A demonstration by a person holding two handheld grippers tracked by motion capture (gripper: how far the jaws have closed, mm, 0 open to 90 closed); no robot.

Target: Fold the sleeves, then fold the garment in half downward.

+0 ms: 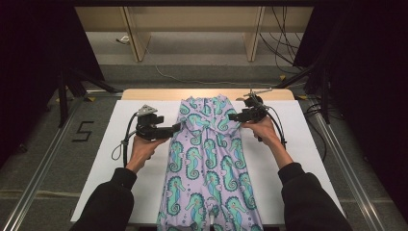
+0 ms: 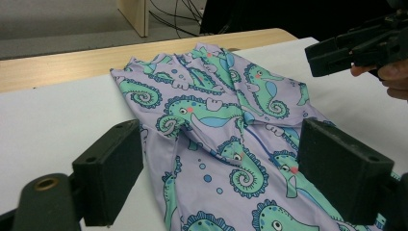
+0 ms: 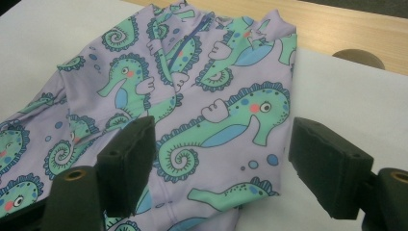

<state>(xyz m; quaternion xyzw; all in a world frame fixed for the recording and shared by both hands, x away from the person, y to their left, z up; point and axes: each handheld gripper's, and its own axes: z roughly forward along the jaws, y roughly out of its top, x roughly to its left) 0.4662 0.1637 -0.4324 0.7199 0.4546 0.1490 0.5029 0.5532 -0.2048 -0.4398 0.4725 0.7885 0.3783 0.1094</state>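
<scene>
Lilac seahorse-print garment (image 1: 208, 159) laid lengthwise along middle of white bench (image 1: 120, 159), sleeves folded inward, collar end toward far edge. Left tool (image 1: 177, 128) held at garment's left edge near shoulder, jaws spread, fabric seen between them in left gripper view, nothing pinched. Right tool (image 1: 232, 117) held at right shoulder edge, jaws likewise spread over cloth (image 3: 211, 110), not gripped. Blue zip (image 3: 192, 36) seen near collar.

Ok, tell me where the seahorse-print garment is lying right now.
In the high view the seahorse-print garment lies lengthwise down the middle of the white table top, its far end between the left gripper and the right gripper.
</scene>
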